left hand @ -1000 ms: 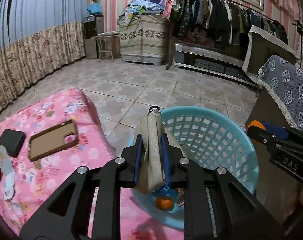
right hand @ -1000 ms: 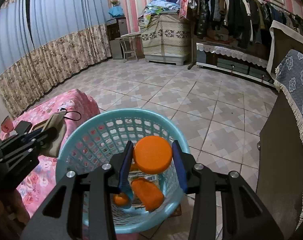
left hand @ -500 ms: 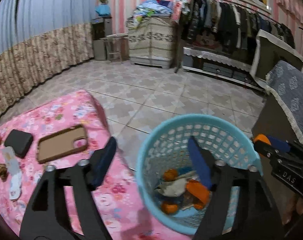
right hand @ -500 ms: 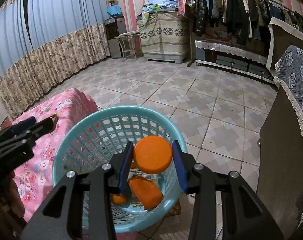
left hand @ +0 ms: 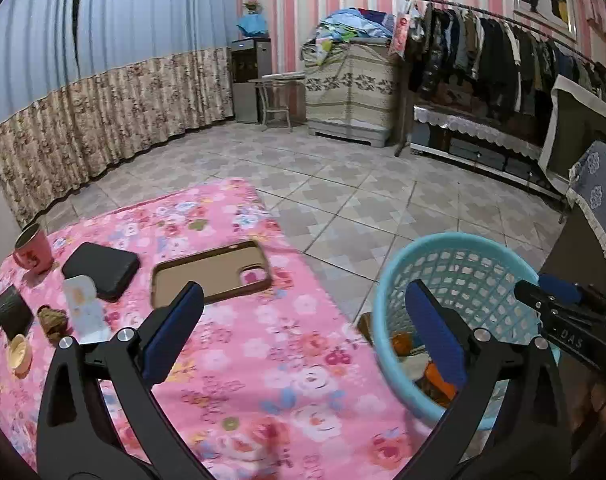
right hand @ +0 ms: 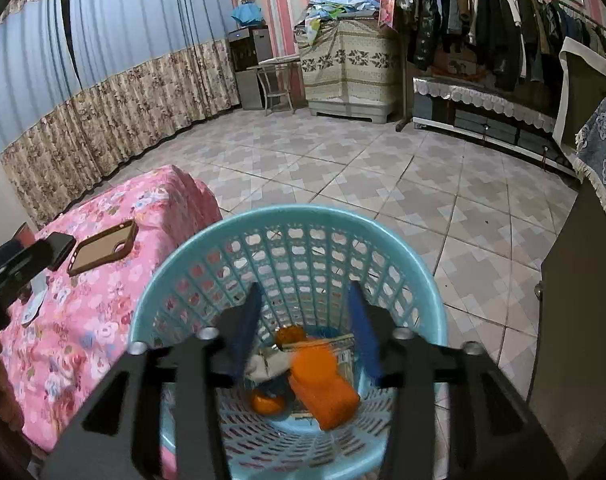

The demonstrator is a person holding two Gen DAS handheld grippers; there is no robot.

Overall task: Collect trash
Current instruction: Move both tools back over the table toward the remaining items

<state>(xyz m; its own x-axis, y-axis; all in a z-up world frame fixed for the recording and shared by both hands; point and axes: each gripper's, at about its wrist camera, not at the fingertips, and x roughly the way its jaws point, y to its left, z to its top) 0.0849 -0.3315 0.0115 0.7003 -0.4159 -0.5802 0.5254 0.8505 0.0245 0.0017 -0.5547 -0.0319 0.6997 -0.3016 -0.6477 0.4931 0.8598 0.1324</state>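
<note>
- The right gripper (right hand: 303, 320), jaws opening, nothing between them – its round orange lid (right hand: 313, 362) falls toward the light-blue plastic lattice basket (right hand: 175, 268); it may bounce out.
- The left gripper (left hand: 299, 328), jaws opening and empty, could take the brown phone case (left hand: 211, 272) at 11 o'clock – not trash.

One blue basket (right hand: 287, 216) stands on the floor beside the desk (left hand: 263, 344). Inside it lie about four pieces of trash: one orange block (right hand: 327, 398), one blurred orange disc (right hand: 315, 362), one small orange round thing (right hand: 265, 404), and one pale crumpled piece (right hand: 269, 366); more may be hidden. On the desk there are one brown phone case (left hand: 207, 272), one black pouch (left hand: 101, 264), one pink cup (left hand: 33, 248), one white oblong strip (left hand: 83, 308), one brown clump (left hand: 53, 320), one small cream lid (left hand: 19, 352) and one dark card (left hand: 11, 312). Two tongs show: the left tongs (left hand: 303, 332) and the right tongs (right hand: 303, 332).
</note>
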